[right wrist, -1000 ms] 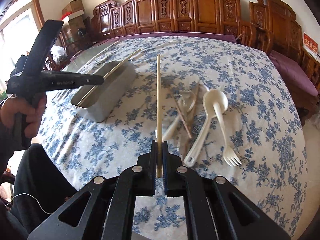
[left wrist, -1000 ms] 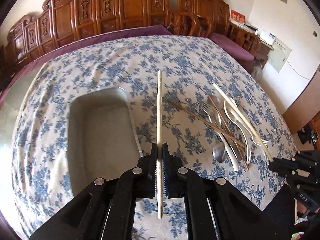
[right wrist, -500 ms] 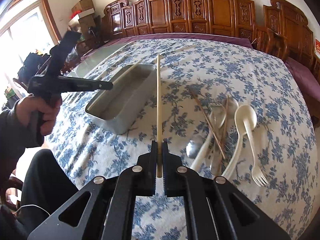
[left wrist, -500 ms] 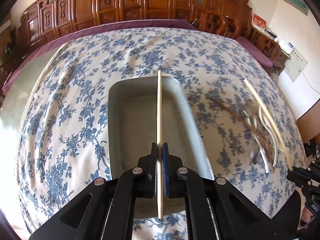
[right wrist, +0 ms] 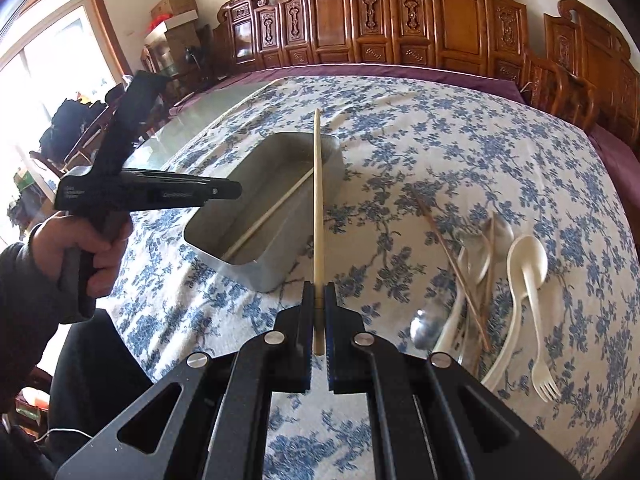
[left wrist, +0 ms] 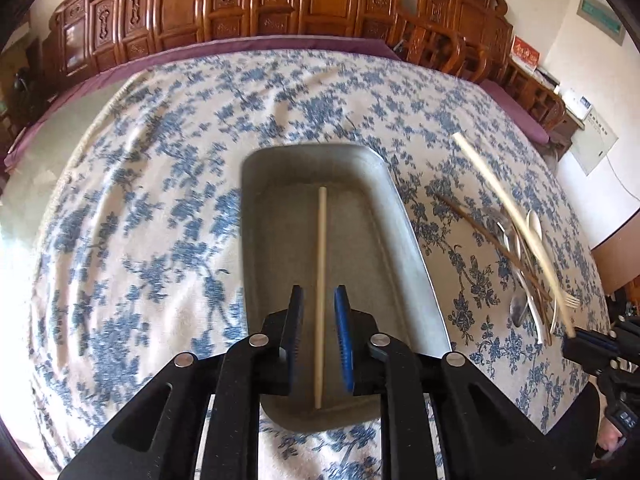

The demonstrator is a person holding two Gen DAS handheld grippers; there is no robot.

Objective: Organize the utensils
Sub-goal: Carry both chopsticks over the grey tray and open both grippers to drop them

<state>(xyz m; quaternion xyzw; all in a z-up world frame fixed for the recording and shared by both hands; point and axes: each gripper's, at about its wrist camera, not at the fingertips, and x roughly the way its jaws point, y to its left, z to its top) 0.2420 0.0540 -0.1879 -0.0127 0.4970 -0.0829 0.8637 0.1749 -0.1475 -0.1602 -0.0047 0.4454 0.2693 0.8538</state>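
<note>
The left gripper (left wrist: 319, 320), its jaws just opening, stands apart over a pale chopstick (left wrist: 321, 264) lying in the metal tray (left wrist: 404, 240) at frame centre. The right gripper (right wrist: 319, 320) clamps a second chopstick (right wrist: 317, 200).

We carried the left gripper (left wrist: 319, 312) over the metal tray (left wrist: 408, 240), its jaws just opening, and the pale chopstick (left wrist: 321, 264) dropped inside at mid-frame.

Left claw (left wrist: 319, 320) parted, right claw (right wrist: 319, 312) clamped.
</note>
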